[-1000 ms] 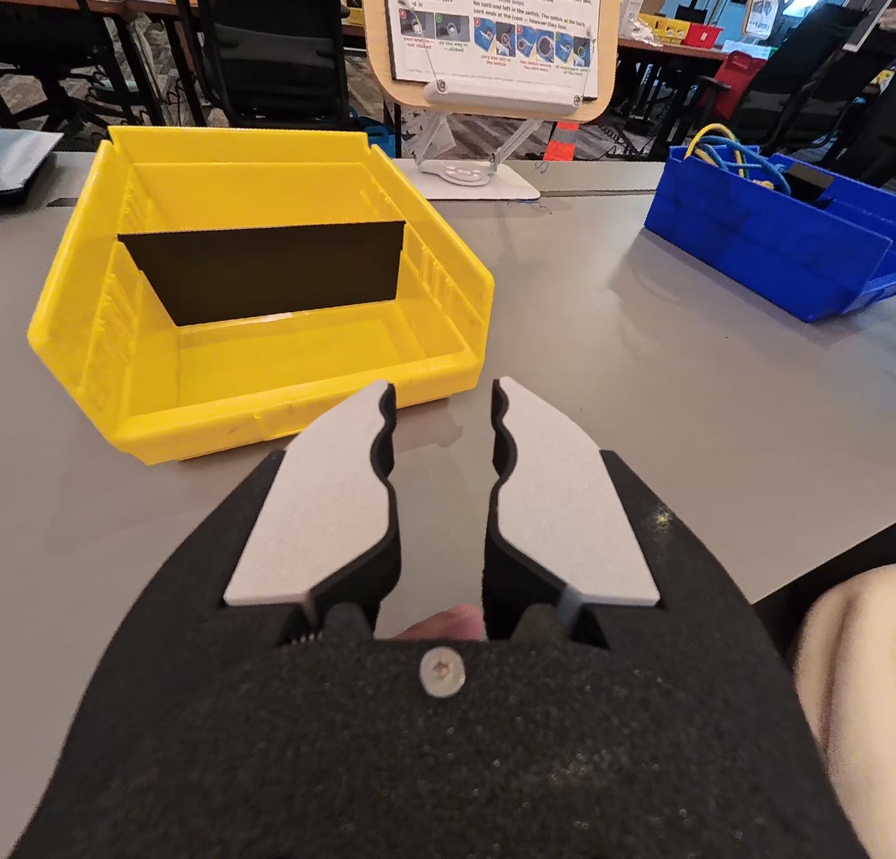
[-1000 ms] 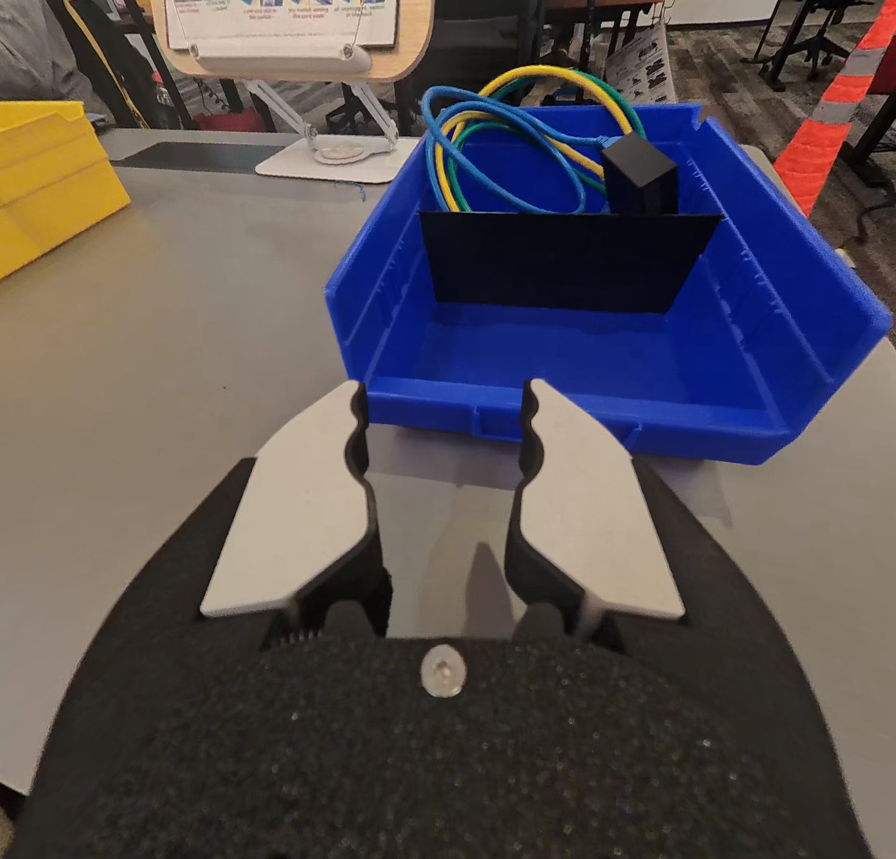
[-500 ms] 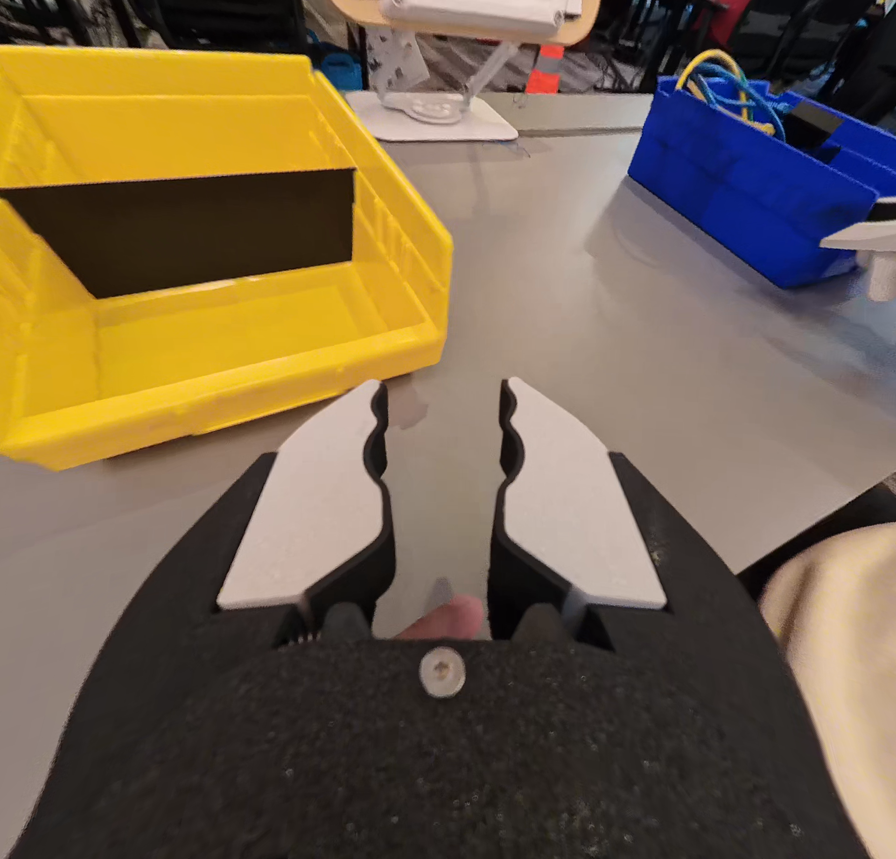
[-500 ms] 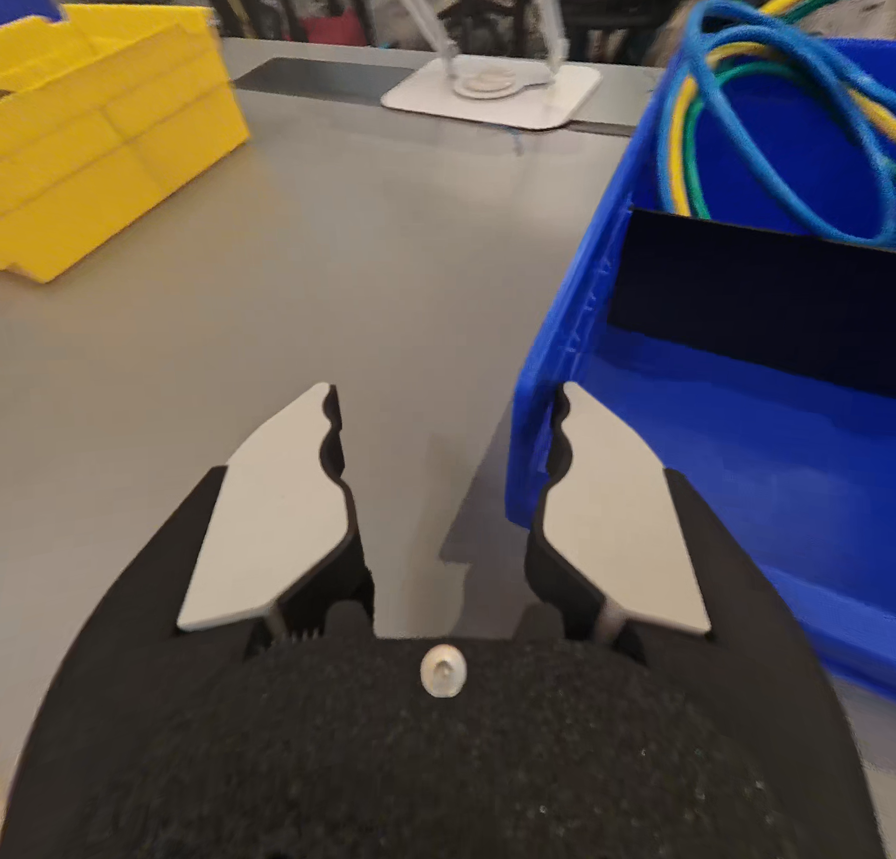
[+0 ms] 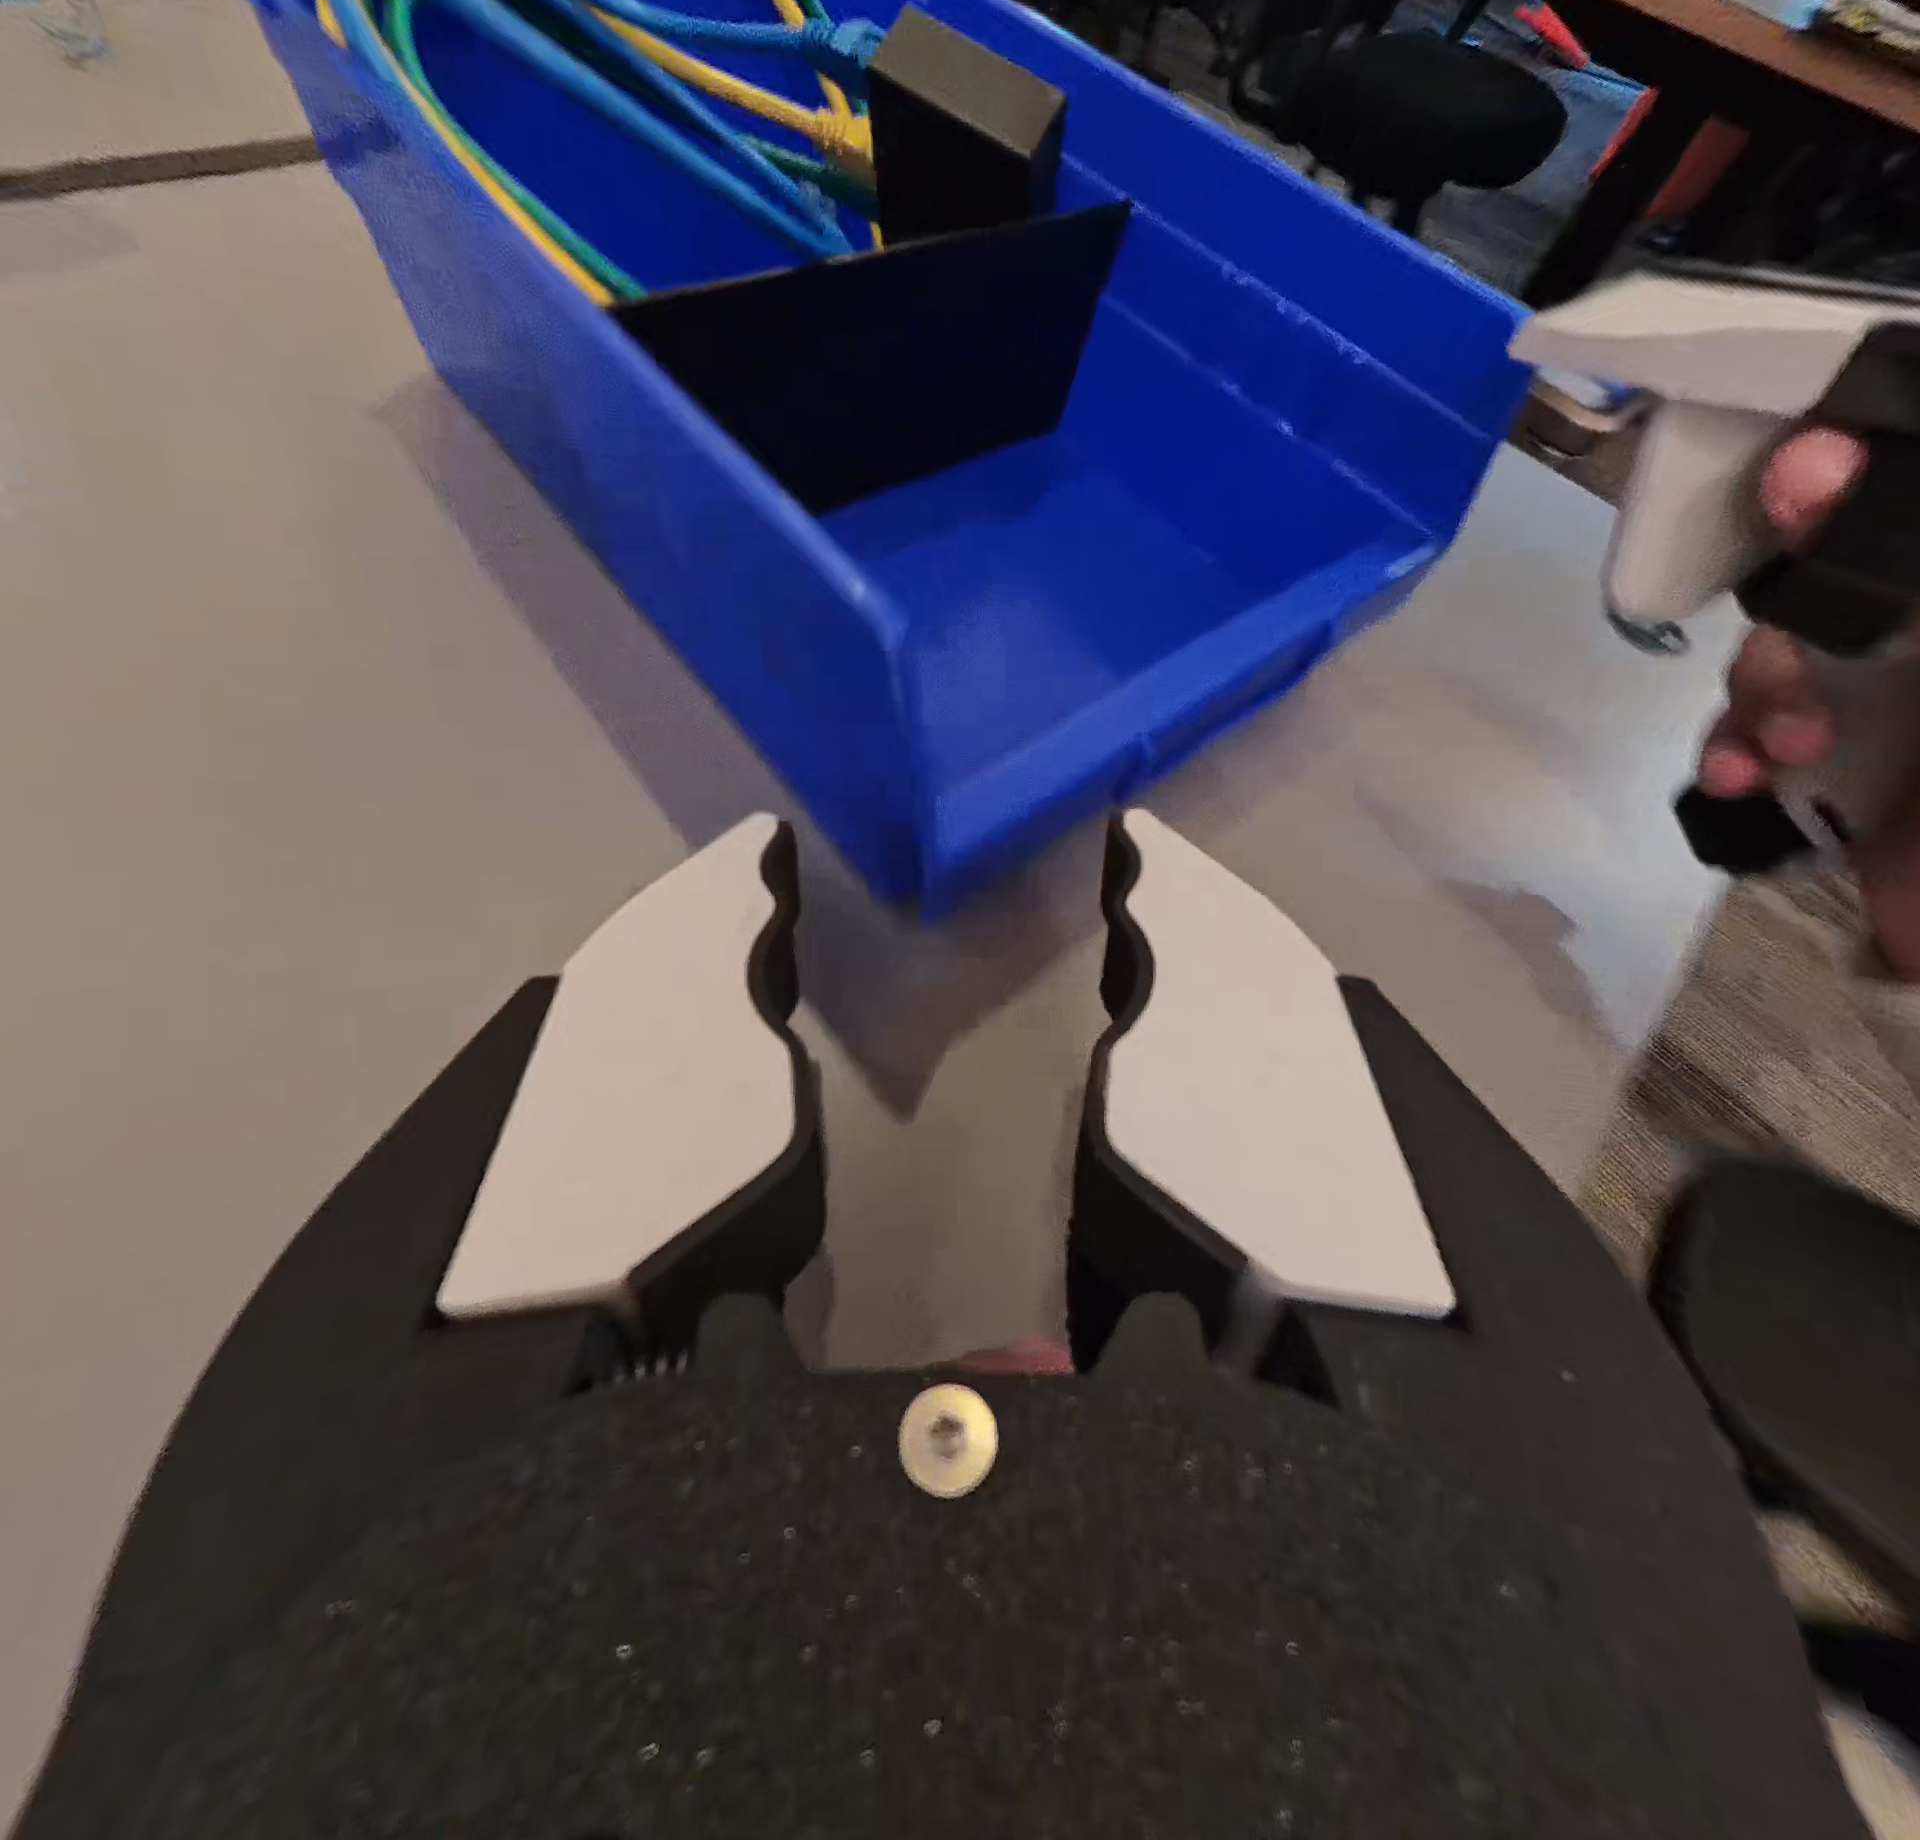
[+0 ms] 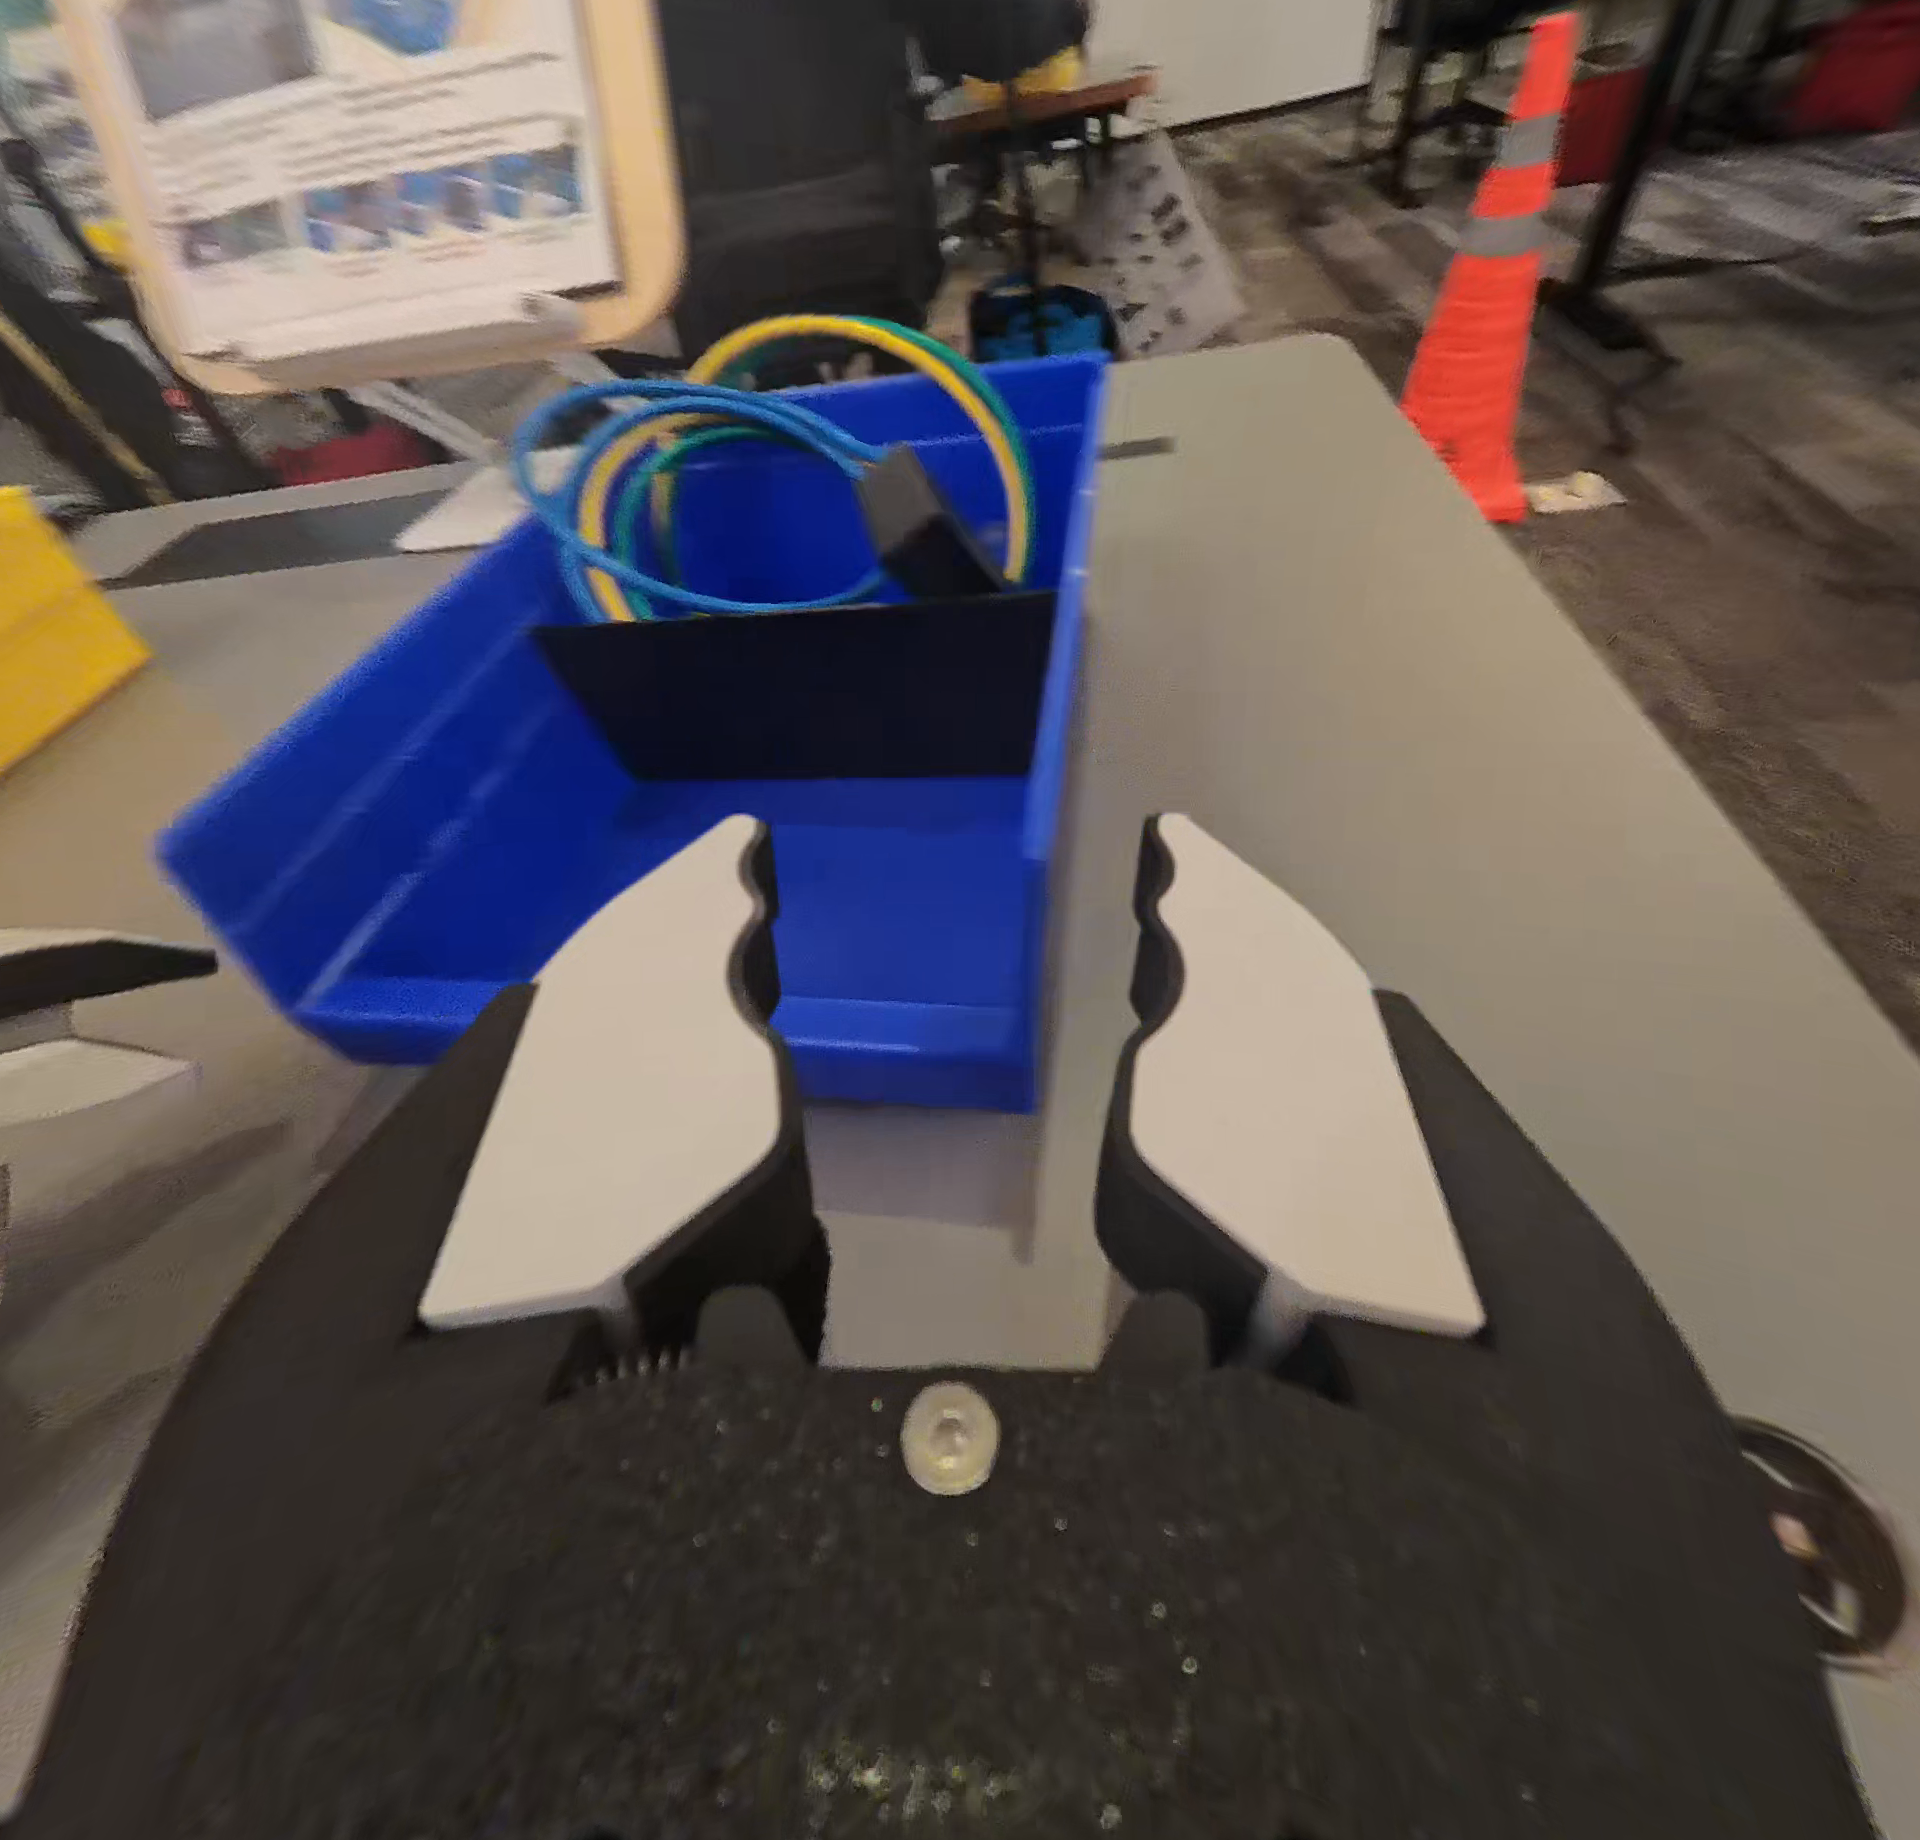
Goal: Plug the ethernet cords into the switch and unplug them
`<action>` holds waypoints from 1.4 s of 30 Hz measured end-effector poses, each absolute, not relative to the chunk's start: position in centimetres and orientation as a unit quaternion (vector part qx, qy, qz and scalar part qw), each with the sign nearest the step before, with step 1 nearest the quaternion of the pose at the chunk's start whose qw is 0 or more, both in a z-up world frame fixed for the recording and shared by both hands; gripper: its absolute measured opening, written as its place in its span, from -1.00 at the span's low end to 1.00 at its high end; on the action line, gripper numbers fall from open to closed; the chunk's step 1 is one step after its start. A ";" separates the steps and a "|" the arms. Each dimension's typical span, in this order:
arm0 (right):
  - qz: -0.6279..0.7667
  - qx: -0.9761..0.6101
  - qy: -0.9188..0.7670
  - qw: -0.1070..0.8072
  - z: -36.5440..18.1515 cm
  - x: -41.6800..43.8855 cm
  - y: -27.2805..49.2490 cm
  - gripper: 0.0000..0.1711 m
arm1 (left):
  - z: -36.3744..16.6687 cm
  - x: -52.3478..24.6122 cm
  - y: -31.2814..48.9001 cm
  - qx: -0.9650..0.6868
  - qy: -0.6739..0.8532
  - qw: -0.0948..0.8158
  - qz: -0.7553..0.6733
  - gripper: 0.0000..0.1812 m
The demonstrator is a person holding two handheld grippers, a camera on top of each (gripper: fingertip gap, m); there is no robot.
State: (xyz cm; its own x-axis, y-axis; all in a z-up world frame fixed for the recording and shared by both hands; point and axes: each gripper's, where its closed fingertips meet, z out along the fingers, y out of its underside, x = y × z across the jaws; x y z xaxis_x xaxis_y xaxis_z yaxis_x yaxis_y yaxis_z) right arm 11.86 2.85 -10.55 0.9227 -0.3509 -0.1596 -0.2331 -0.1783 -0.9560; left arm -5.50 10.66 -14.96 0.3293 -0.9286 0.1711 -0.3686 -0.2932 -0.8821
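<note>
A blue bin (image 5: 665, 502) stands on the grey table. Its back compartment, behind a black divider (image 5: 883, 356), holds coiled blue, yellow and green ethernet cords (image 5: 727, 91) and a black switch (image 5: 956, 128) with the cords running to it. The front compartment is empty. My left gripper (image 5: 945, 834) is open and empty, just before the bin's near front corner. My right gripper (image 6: 956, 834) is open and empty, over the front right corner of the bin (image 6: 364, 803). The cords (image 6: 831, 330) and switch (image 6: 920, 523) lie beyond the divider (image 6: 810, 689). The right gripper also shows at the right of the left wrist view (image 5: 1662, 388).
A yellow bin (image 6: 52, 637) stands at the far left of the table. An instruction board (image 6: 364, 149) on a stand is behind the blue bin. An orange cone (image 6: 1496, 263) stands on the floor past the table's right edge. A hand (image 5: 1787, 710) holds the right gripper.
The left gripper swung right, from the yellow bin to the blue bin's front corner. The right gripper moved from the bin's left side to its front right corner. Both stay open.
</note>
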 end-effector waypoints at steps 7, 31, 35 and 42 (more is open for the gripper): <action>-0.045 -0.813 0.217 0.539 -15.3 13.1 6.2 -0.47 | -15.8 -1.3 14.8 -0.750 0.385 0.442 -0.307 -0.74; -0.007 -0.827 0.111 0.552 -12.9 -9.8 21.7 -0.93 | -12.1 -27.7 28.6 -0.796 0.240 0.537 -0.142 -0.95; -0.073 -0.824 0.057 0.560 -14.7 -11.4 22.2 -0.93 | -15.1 -29.5 28.0 -0.794 0.236 0.536 -0.161 -0.90; 0.045 -0.830 -0.007 0.556 -13.9 -12.7 19.7 -0.78 | -12.8 -30.2 25.9 -0.789 0.240 0.514 -0.236 -0.71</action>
